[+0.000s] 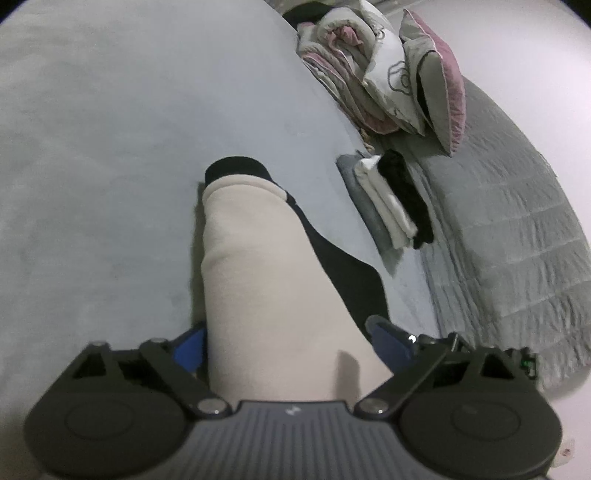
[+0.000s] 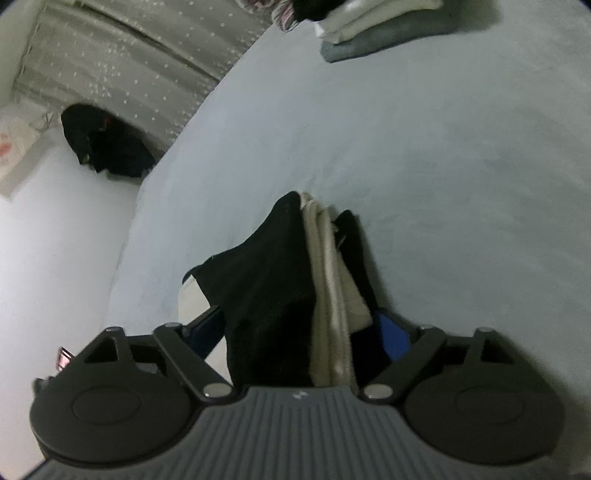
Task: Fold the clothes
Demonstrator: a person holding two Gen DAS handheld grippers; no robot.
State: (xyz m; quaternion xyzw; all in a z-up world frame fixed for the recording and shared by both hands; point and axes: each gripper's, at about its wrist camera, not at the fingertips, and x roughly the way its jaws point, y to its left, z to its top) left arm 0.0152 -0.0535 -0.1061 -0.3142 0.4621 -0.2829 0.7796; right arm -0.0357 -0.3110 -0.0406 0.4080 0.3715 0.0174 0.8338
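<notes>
Both tongs are pinching the cream-and-black garment (image 1: 266,280): left tongs (image 1: 288,339) gripping cream cloth, right tongs (image 2: 303,332) gripping bunched layers above the bed (image 2: 443,166).

Pillows (image 1: 417,70) piled at 1 o'clock w/ a grey quilt (image 1: 517,236) under. Black bag (image 2: 107,144) on floor, 10 o'clock.

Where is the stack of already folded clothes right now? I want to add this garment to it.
The folded stack sits right of centre in the left wrist view, on the bed's far edge, below the rolled bedding; in the right wrist view it is at the top edge.
</notes>
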